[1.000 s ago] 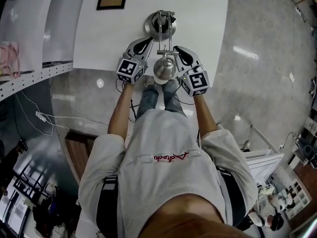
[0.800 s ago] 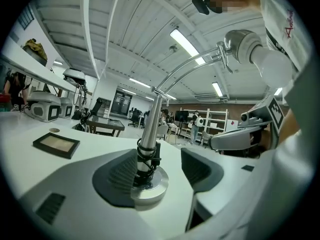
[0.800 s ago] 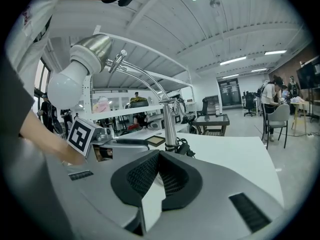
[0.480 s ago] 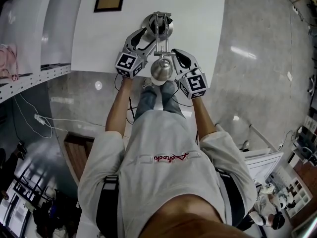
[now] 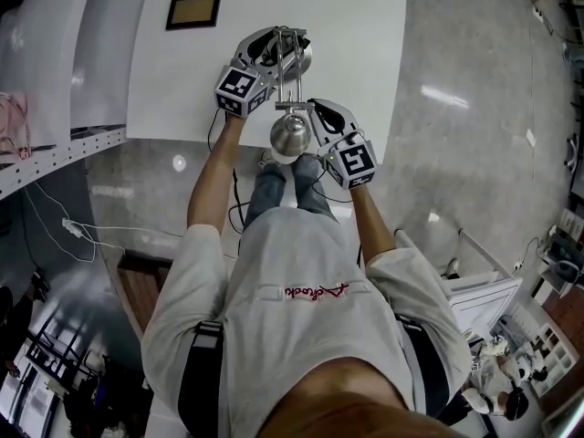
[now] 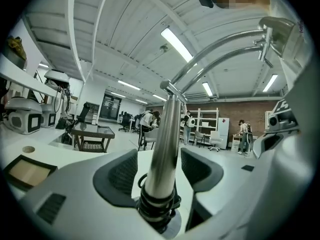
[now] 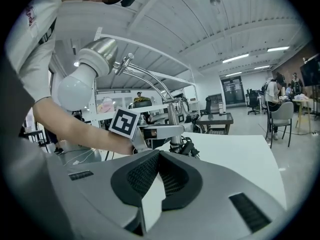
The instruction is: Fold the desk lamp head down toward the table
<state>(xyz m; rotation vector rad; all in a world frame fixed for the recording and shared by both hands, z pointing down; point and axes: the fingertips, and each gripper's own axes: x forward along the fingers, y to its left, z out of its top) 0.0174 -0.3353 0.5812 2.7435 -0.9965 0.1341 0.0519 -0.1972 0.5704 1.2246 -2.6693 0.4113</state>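
well, the desk lamp (image 5: 290,133) stands on the white table (image 5: 365,44) near its front edge, with its head (image 7: 82,79) raised high on an arched chrome arm on the person's side. red script on the person's grey shirt (image 5: 315,290) is too small to read. each gripper carries a cube with black square markers. the left gripper (image 6: 159,156) is spread wide, its jaws having just been opening. the lamp's upright post (image 6: 167,134) stands between the pads, which are clear of it on both sides. the right gripper (image 7: 159,156) is closed on nothing, just beside the lamp head.
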